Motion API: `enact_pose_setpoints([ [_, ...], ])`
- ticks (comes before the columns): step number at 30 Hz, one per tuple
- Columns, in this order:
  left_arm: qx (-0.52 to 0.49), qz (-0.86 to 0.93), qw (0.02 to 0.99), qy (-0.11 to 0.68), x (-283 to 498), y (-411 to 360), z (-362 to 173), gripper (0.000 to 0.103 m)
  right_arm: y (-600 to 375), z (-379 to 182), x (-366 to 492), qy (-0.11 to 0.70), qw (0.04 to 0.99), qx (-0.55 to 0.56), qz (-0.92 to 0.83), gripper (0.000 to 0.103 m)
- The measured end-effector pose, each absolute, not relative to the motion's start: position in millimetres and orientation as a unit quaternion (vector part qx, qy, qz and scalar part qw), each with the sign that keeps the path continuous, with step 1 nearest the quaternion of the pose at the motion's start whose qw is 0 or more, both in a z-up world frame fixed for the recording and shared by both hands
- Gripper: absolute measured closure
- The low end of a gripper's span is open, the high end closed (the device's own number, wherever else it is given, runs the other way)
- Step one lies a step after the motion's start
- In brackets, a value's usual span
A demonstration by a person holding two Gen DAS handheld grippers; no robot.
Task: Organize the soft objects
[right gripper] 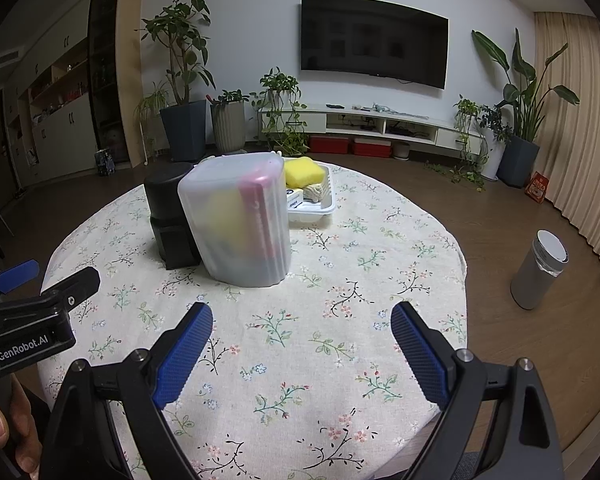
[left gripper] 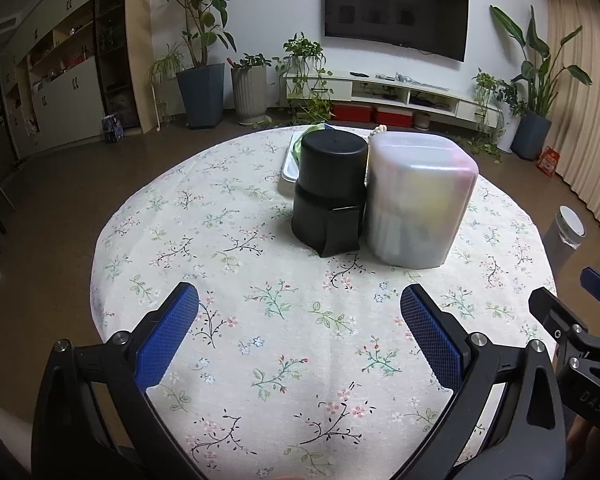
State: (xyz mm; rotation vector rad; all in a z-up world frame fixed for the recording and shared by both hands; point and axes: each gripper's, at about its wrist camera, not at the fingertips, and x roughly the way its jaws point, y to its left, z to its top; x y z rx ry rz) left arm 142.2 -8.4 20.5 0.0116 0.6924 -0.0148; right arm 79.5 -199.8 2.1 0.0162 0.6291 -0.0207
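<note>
From the left wrist view, we held the left hand-held gripper (left gripper: pixel 299 312) low over the near part of the round counter with the floral cloth (left gripper: pixel 228 216), its blue pads wide apart with nothing between them. Ahead stood an upturned black plastic cylinder (left gripper: pixel 330 192) touching a frosted translucent plastic container (left gripper: pixel 418 200); dim yellow and pink shapes showed through the container's wall. We judged these two sat near the counter's middle so either hand could reach them. Behind them only a corner of a white plastic tray (left gripper: pixel 290 168) showed. The near cloth lay bare, leaving open room for an approach, and the counter's round edge fell away on the left.

From the right wrist view, the right hand-held gripper (right gripper: pixel 302 318) also stood wide apart and empty, tilted down at the cloth. Here the white tray was plainer, just behind the frosted container and holding the soft things: a yellow sponge (right gripper: pixel 304 172) and a pale knitted piece (right gripper: pixel 314 192) beside a small white box (right gripper: pixel 295 197). We judged that reaching them meant passing to the right of the container, where the cloth was free up to the counter's far edge. On the floor, well apart, stood a grey cylindrical bin (right gripper: pixel 538 272).
</note>
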Motion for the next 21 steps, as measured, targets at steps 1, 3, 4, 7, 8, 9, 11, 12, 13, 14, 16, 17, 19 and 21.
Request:
enact_pose_setpoints([
  [1,0.005,-0.008,0.941,0.339,142.2,-8.5,20.5,0.0,-200.8,1.3,79.1,0.31,0.951,0.008,-0.01,0.01],
  [3,0.008,-0.002,0.942,0.337,141.8,-9.0,20.9,0.0,-202.0,0.2,77.7,0.31,0.951,0.006,-0.009,0.01],
  [4,0.009,-0.001,0.942,0.336,141.8,-9.2,20.9,0.0,-202.0,0.2,77.7,0.311,0.95,0.006,-0.009,0.01],
  [7,0.004,-0.01,0.944,0.328,139.4,-8.1,23.7,0.0,-201.7,0.4,77.8,0.311,0.95,0.007,-0.009,0.01],
  [8,0.002,-0.012,0.945,0.327,139.0,-8.0,24.7,0.0,-201.7,0.5,77.8,0.311,0.95,0.006,-0.009,0.01],
  [9,0.002,-0.013,0.945,0.326,138.5,-7.6,25.3,0.0,-201.9,0.0,76.8,0.311,0.95,0.006,-0.009,0.01],
  [11,0.003,-0.01,0.946,0.324,138.2,-7.6,26.1,0.0,-201.5,0.8,77.8,0.311,0.95,0.006,-0.008,0.01],
  [12,0.003,-0.01,0.946,0.325,138.6,-7.8,26.0,0.0,-201.6,0.5,76.9,0.311,0.95,0.005,-0.008,0.01],
  [13,0.003,-0.011,0.946,0.325,138.8,-7.7,26.0,0.0,-201.9,0.6,77.9,0.311,0.95,0.005,-0.008,0.01],
  [14,0.003,-0.011,0.946,0.325,138.7,-7.6,25.9,0.0,-201.9,0.6,77.7,0.312,0.95,0.006,-0.008,0.01],
  [16,0.004,-0.011,0.945,0.326,138.6,-8.0,26.2,0.0,-201.6,0.8,77.9,0.312,0.95,0.005,-0.008,0.01],
  [17,0.003,-0.011,0.945,0.327,138.4,-7.5,26.3,0.0,-201.5,0.9,77.9,0.312,0.95,0.005,-0.008,0.01],
  [19,0.001,-0.012,0.945,0.327,138.3,-6.4,26.1,0.0,-202.5,0.6,76.3,0.313,0.95,0.005,-0.007,0.01],
  [21,0.001,-0.012,0.945,0.327,138.3,-6.2,25.8,0.0,-202.3,0.1,76.6,0.313,0.95,0.004,-0.007,0.01],
])
